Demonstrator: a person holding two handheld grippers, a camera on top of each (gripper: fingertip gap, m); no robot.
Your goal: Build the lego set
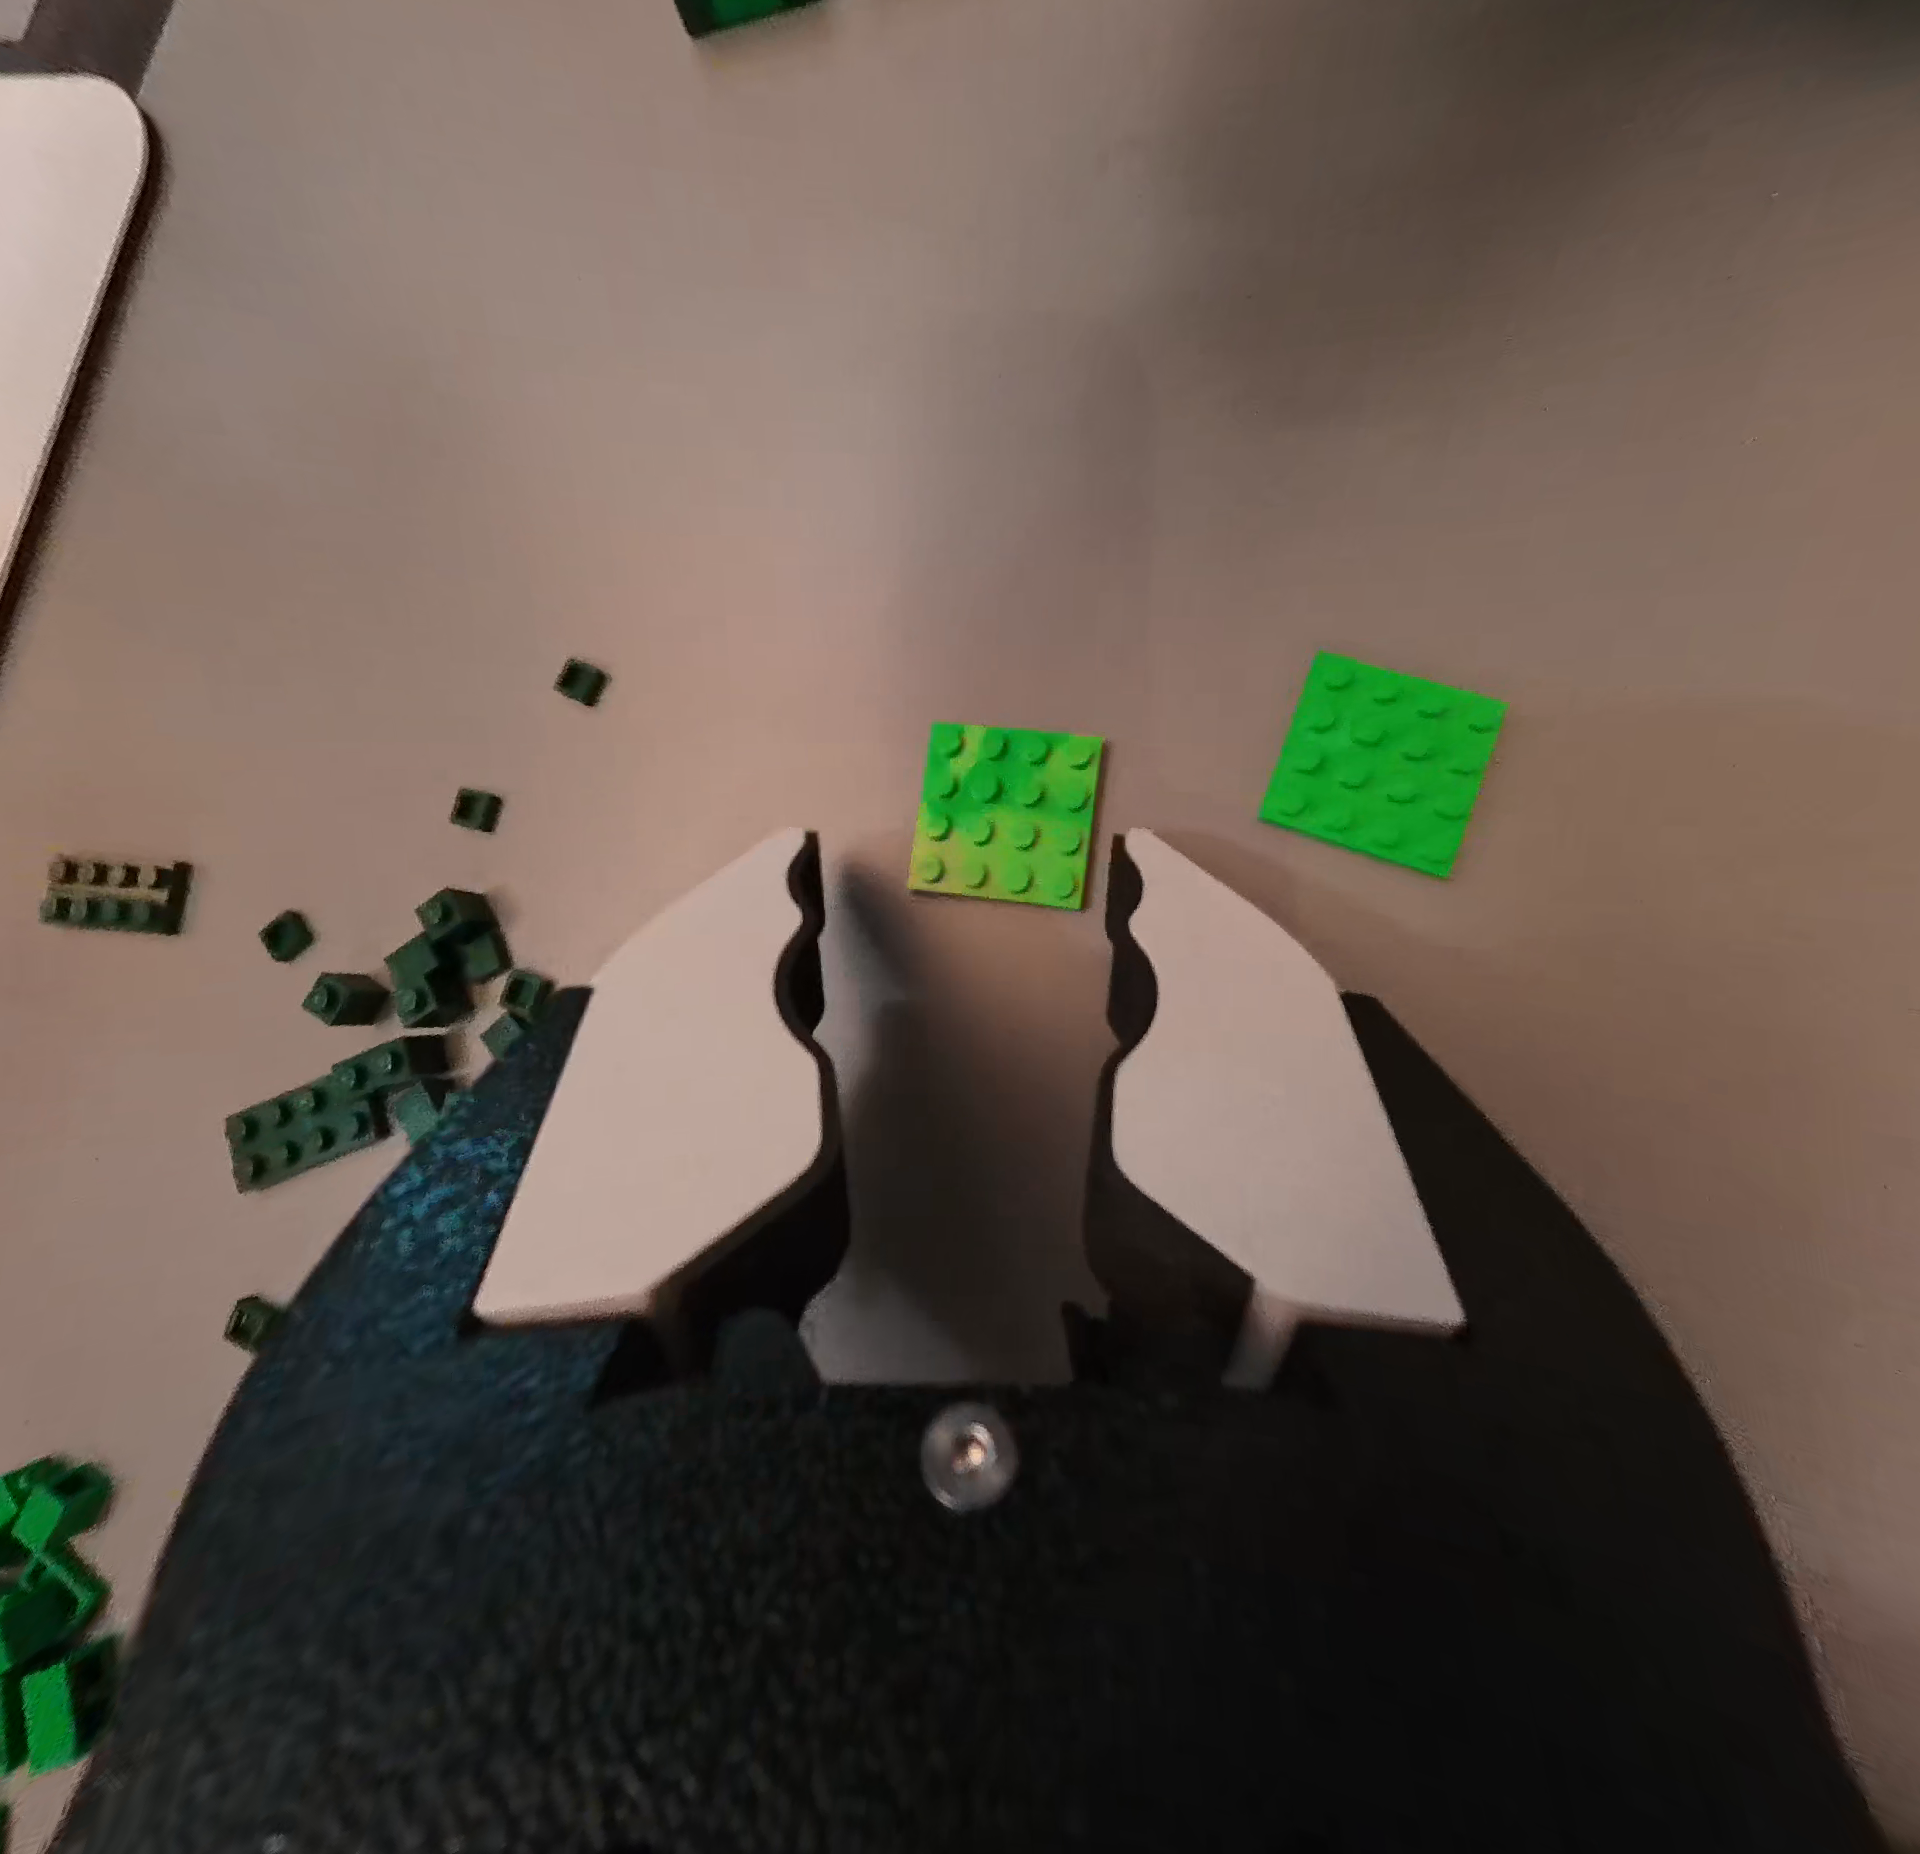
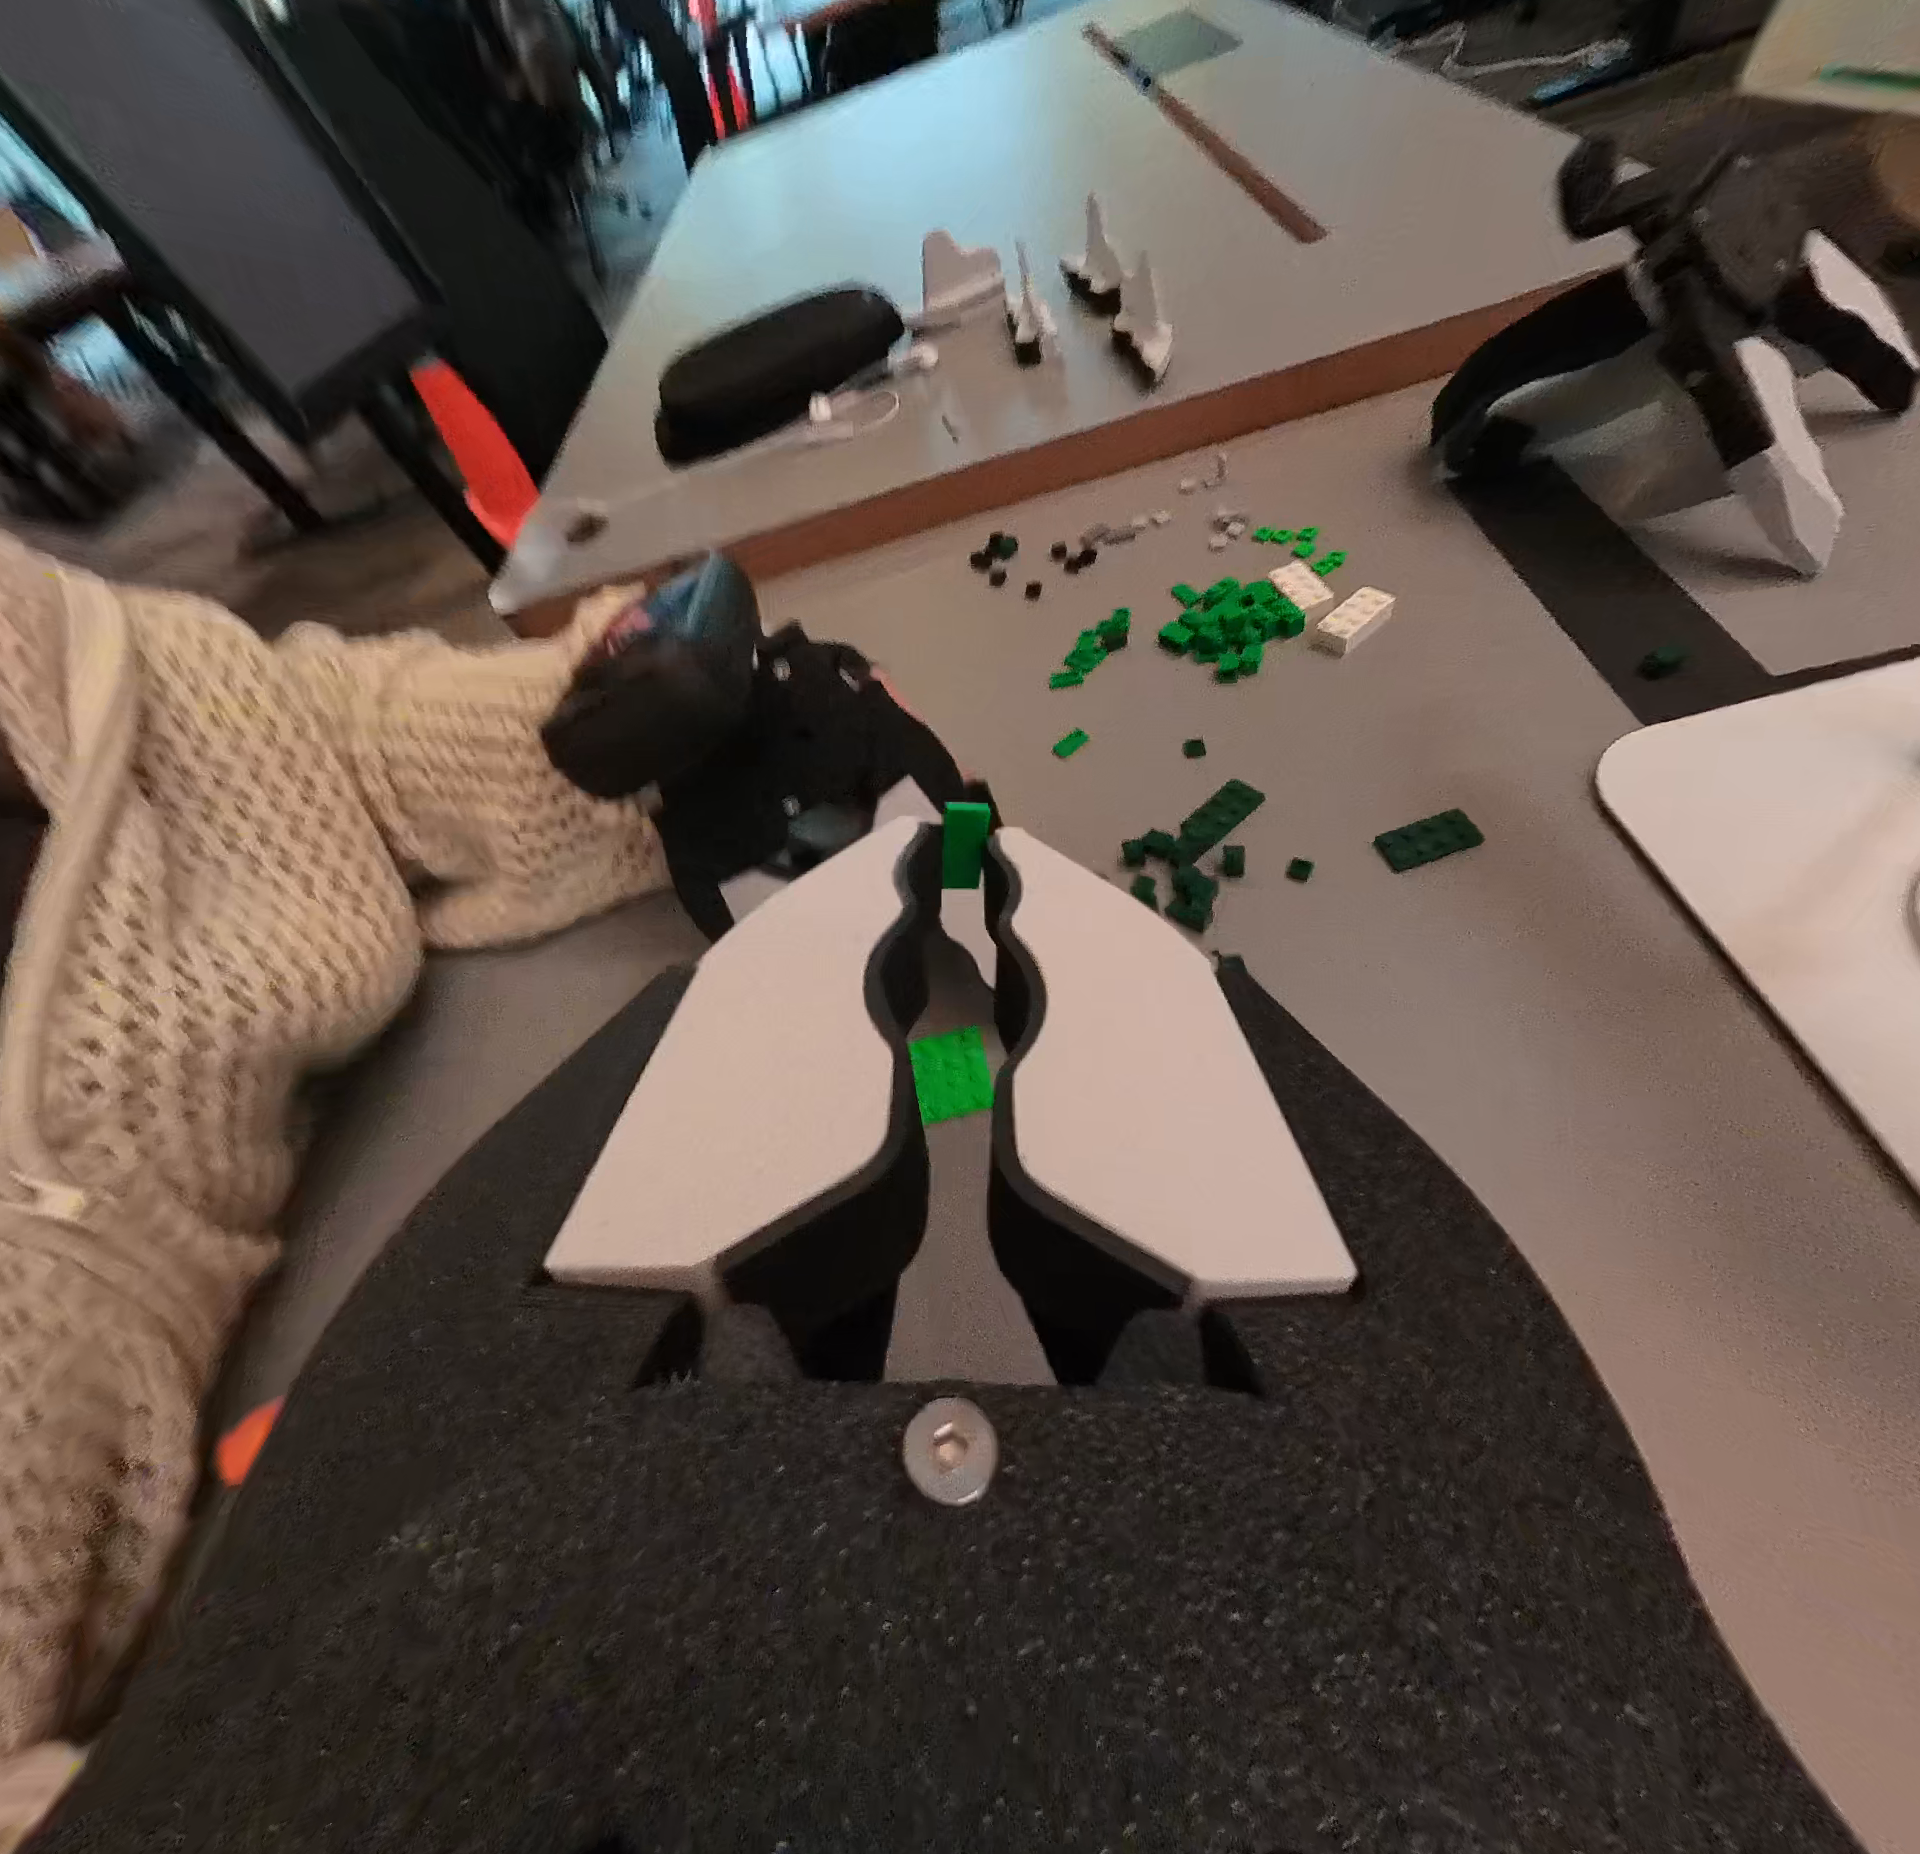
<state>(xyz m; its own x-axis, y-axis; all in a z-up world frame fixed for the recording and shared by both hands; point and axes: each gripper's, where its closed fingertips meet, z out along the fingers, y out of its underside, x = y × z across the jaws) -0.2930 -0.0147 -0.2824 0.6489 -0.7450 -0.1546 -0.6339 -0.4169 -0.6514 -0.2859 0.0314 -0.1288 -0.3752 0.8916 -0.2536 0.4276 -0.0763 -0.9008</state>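
In the left wrist view two bright green square plates lie on the grey table: one [image 1: 1010, 815] just beyond my left gripper [image 1: 966, 848], the other [image 1: 1384, 762] to its right. The left gripper is open and empty, hovering just short of the nearer plate. In the right wrist view my right gripper [image 2: 964, 846] is shut on a small bright green plate [image 2: 962, 840] held upright between its tips, above the table. A green square plate [image 2: 950, 1075] shows on the table below, through the gap between its fingers. The left gripper's black body [image 2: 748, 755] sits just beyond it.
Dark green bricks [image 1: 395, 1015] lie scattered left of my left gripper; bright green ones [image 1: 42, 1596] at the lower left. A white tray [image 2: 1787, 869] is at the right, with green [image 2: 1231, 615], white [image 2: 1351, 615] and black pieces beyond. A knit-sleeved arm [image 2: 208, 869] reaches in from the left. Another gripper [image 2: 1745, 350] rests far right. Tip to tip, the grippers are about 15 cm apart.
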